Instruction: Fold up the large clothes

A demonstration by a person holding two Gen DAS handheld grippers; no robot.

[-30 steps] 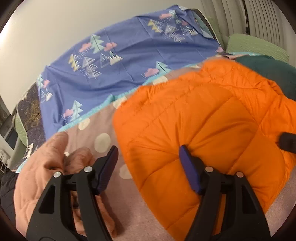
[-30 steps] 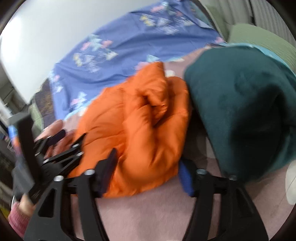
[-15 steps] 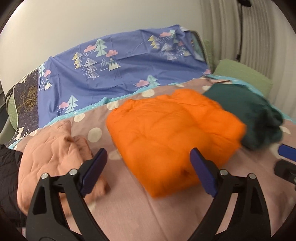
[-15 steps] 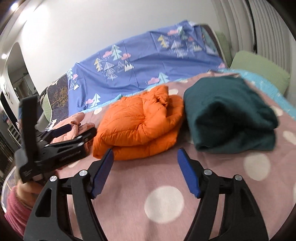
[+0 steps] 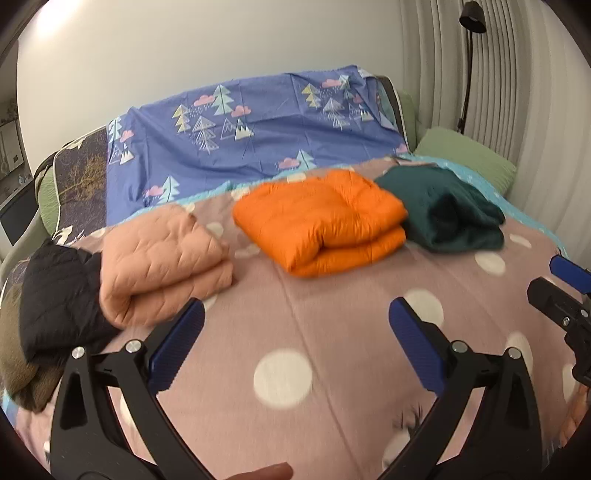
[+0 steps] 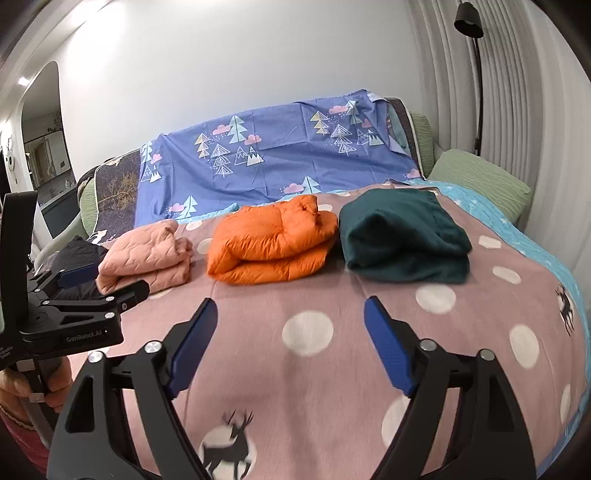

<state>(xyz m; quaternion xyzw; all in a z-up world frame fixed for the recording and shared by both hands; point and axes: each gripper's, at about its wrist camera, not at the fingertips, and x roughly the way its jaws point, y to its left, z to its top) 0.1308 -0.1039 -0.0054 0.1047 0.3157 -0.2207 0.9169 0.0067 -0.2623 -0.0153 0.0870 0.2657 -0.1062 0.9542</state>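
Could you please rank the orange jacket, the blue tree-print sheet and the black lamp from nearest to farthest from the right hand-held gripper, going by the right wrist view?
From the right hand-held gripper, whose jaws are opening with nothing between them:
1. Orange jacket: folded on the bedspread, ahead and slightly left.
2. Blue tree-print sheet: draped behind the jacket, against the wall.
3. Black lamp: top right, by the pleated wall.

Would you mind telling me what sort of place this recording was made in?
Most likely a bedroom: folded jackets lie on a pink polka-dot bedspread, a green pillow sits near the pleated curtain, and a black floor lamp stands beside it.
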